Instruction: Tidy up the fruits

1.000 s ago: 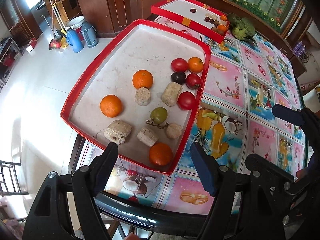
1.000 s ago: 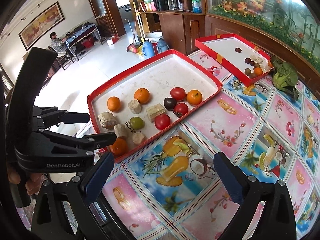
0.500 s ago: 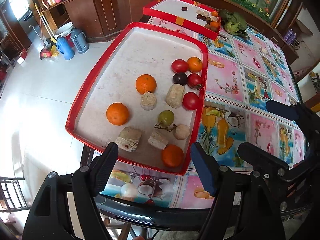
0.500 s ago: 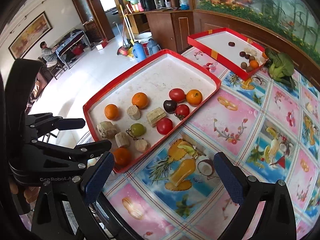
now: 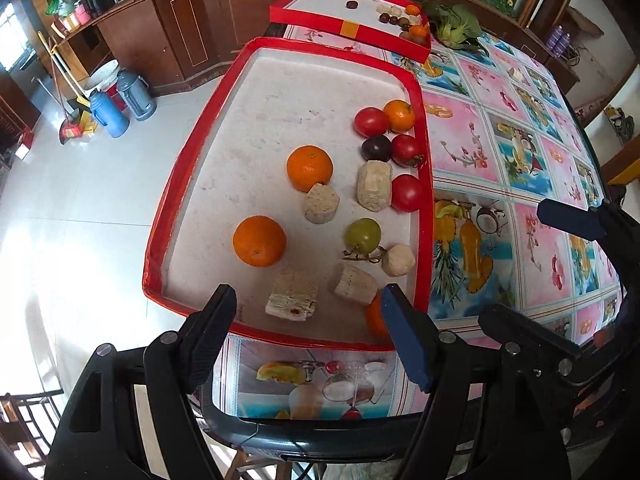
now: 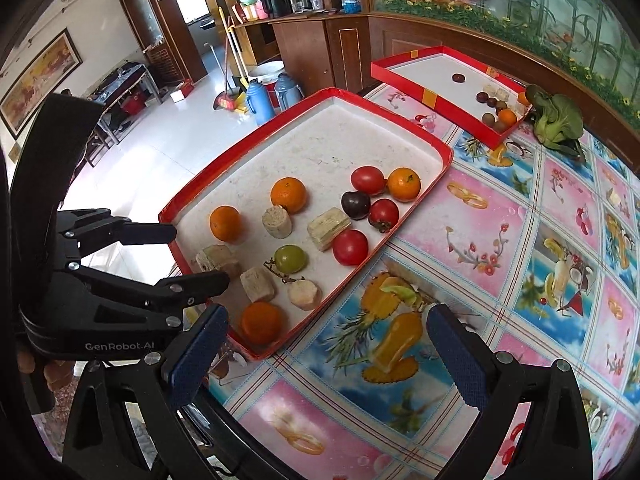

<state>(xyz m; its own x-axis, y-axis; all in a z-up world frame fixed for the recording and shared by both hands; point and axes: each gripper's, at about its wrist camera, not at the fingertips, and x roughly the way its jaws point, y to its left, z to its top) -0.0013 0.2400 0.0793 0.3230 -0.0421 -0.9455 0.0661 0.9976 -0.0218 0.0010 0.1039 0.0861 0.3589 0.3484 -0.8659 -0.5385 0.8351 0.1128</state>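
Note:
A large red tray [image 5: 172, 200] [image 6: 420, 138] holds several oranges [image 5: 259, 241] [image 6: 225, 223], red tomatoes [image 5: 407, 193] [image 6: 350, 247], a dark plum [image 5: 376, 148] [image 6: 355, 204], a green fruit [image 5: 363, 233] [image 6: 291, 259] and beige chunks [image 5: 293, 298] [image 6: 258, 284]. My left gripper [image 5: 306, 334] is open and empty, just above the tray's near edge; it also shows in the right wrist view [image 6: 200, 256]. My right gripper [image 6: 326, 354] is open and empty over the tablecloth, right of the tray.
A second red tray [image 5: 320, 20] [image 6: 404, 76] with small fruits stands at the far end. A green vegetable [image 5: 454, 24] [image 6: 556, 120] lies beside it. The table edge [image 5: 320, 432] is near me. Flasks [image 5: 108, 114] stand on the floor at the left.
My left gripper has moved forward toward the tray's near edge, so the tray looks closer. My right gripper has come slightly closer to the tray. Both stay open.

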